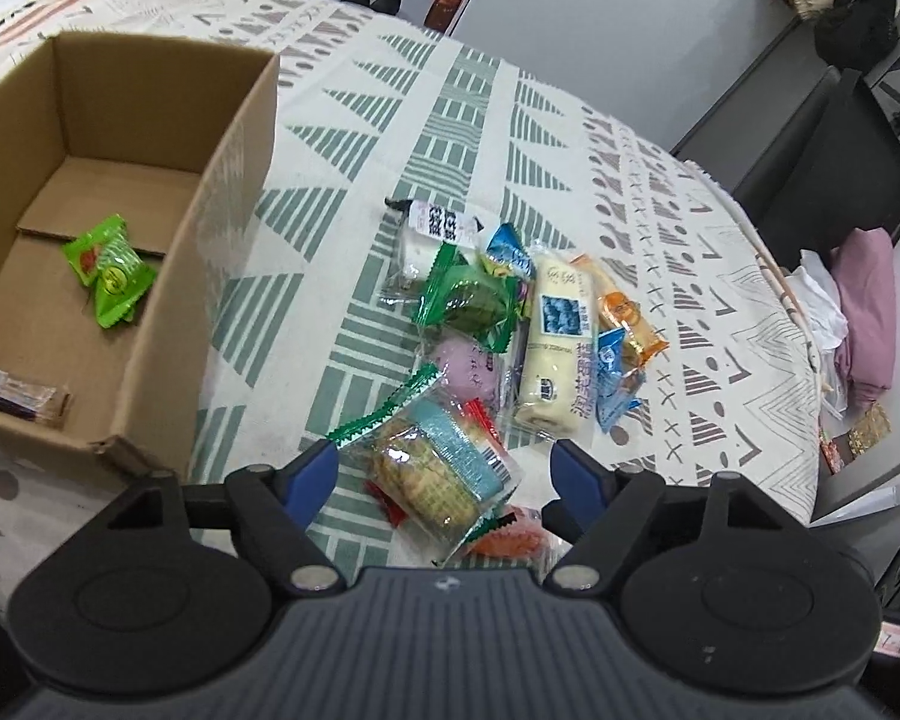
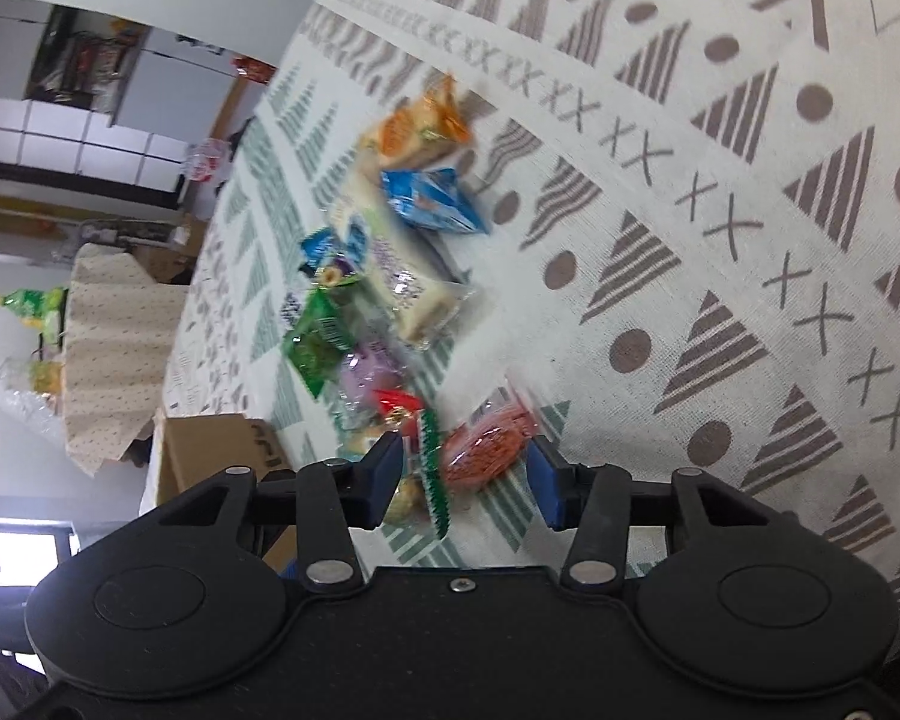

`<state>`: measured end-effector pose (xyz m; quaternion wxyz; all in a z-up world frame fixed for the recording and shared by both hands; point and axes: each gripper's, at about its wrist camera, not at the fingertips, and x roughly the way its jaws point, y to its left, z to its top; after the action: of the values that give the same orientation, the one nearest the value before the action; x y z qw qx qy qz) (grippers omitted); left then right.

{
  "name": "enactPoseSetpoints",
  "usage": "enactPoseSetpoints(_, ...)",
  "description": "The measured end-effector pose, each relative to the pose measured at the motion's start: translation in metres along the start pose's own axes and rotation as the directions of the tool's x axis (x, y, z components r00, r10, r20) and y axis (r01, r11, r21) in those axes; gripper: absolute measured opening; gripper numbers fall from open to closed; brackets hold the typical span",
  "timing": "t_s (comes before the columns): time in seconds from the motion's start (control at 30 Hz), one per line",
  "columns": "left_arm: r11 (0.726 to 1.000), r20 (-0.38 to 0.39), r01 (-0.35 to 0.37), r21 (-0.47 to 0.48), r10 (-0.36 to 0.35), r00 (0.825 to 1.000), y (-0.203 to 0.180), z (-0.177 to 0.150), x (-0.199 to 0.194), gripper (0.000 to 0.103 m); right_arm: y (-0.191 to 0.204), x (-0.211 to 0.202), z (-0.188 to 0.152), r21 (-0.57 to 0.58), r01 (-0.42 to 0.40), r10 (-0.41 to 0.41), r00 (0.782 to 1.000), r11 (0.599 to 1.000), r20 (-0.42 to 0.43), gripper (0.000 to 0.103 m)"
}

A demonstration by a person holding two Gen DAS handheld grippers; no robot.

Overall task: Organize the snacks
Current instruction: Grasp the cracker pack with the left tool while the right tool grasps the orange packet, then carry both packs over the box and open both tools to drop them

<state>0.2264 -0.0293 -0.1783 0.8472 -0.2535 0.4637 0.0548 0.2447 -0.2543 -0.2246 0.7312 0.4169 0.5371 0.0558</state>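
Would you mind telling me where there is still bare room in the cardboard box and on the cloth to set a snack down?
The cardboard box has a bare floor along its far wall, beyond the green packets; a clear-wrapped snack fills the near corner. On the tablecloth, the strip between box and snack pile is bare, as is the cloth beyond. It is crowded around the left gripper.

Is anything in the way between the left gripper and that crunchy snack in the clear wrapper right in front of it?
No, nothing visible blocks it. The left gripper is open, and the clear-wrapped snack lies on the tablecloth right between its fingers. The cardboard box sits off to the left, with only bare cloth between it and the snack.
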Motion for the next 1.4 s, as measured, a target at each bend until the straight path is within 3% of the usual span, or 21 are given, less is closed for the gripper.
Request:
enactPoseSetpoints(0.27, 1.000, -0.020, -0.017, -0.014, 0.017, 1.000, 0.002, 0.002, 0.021, 0.078, -0.003, 0.022, 0.005, 0.044, 0.060, -0.060, 0.998, 0.997, -0.005, 0.046)
enactPoseSetpoints(0.37, 1.000, -0.033, -0.025, -0.017, 0.025, 0.999, 0.002, 0.003, 0.027, 0.078, 0.001, 0.027, 0.006, 0.019, 0.081, -0.081, 0.997, 0.997, 0.010, 0.035)
enactPoseSetpoints(0.4, 0.999, -0.035, -0.031, -0.021, 0.030, 0.999, 0.002, 0.003, 0.028, 0.078, 0.005, 0.029, 0.008, 0.004, 0.091, -0.092, 0.996, 0.996, 0.014, 0.025)
enactPoseSetpoints(0.63, 0.997, -0.069, -0.066, -0.029, 0.064, 0.996, 0.003, 0.003, 0.041, 0.077, 0.013, 0.024, 0.011, -0.073, 0.139, -0.133, 0.987, 0.988, 0.088, 0.020)
enactPoseSetpoints(0.7, 0.997, -0.078, -0.071, -0.040, 0.067, 0.995, 0.005, 0.002, 0.042, 0.061, 0.012, 0.019, 0.014, -0.074, 0.154, -0.145, 0.982, 0.985, 0.119, 0.019)
enactPoseSetpoints(0.77, 0.997, -0.082, -0.074, -0.037, 0.071, 0.994, 0.006, 0.000, 0.040, 0.058, 0.011, 0.016, 0.015, -0.073, 0.163, -0.152, 0.978, 0.984, 0.143, 0.019)
enactPoseSetpoints(0.8, 0.997, -0.076, -0.071, -0.039, 0.068, 0.995, 0.007, 0.000, 0.038, 0.052, 0.011, 0.015, 0.016, -0.075, 0.163, -0.151, 0.977, 0.984, 0.149, 0.019)
enactPoseSetpoints(0.9, 0.997, -0.055, -0.075, -0.022, 0.073, 0.996, 0.005, 0.000, 0.029, 0.048, 0.014, 0.012, 0.015, -0.087, 0.141, -0.127, 0.980, 0.986, 0.155, 0.017)
enactPoseSetpoints(1.0, 0.998, -0.032, -0.068, -0.012, 0.068, 0.997, 0.003, 0.003, 0.019, 0.048, 0.019, 0.008, 0.012, -0.113, 0.114, -0.095, 0.982, 0.987, 0.163, 0.011)
enactPoseSetpoints(1.4, 0.999, 0.069, -0.052, -0.004, 0.052, 0.996, 0.006, 0.013, -0.032, 0.048, 0.036, -0.013, 0.004, -0.188, 0.020, 0.019, 0.979, 0.982, 0.205, 0.009)
